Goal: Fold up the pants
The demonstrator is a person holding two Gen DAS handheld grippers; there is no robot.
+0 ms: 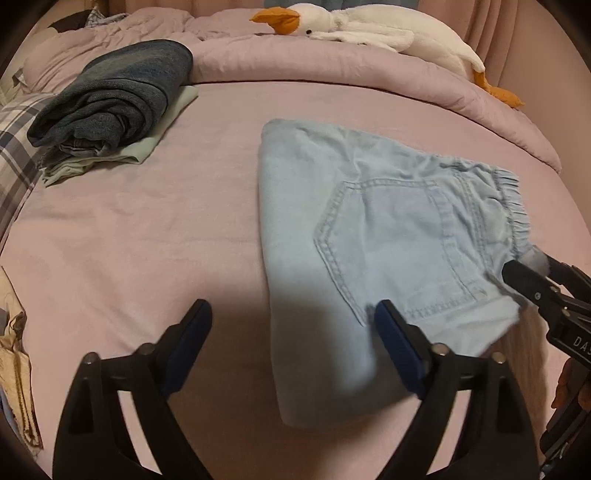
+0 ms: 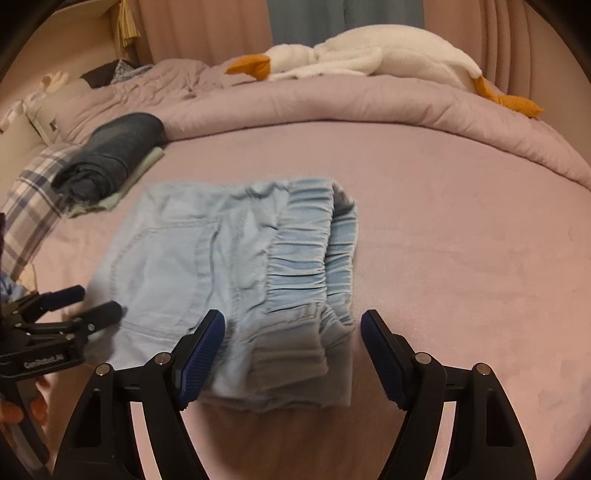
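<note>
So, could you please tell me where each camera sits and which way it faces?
Left wrist: rides the left gripper, angled down at the bed and folded pants; its open fingers show, the right gripper's tip at right.
Right wrist: rides the right gripper, angled down over the pants' waistband; open fingers show, plus the left gripper and a hand at left.
Shared: pants, dark jeans, plush goose.
</note>
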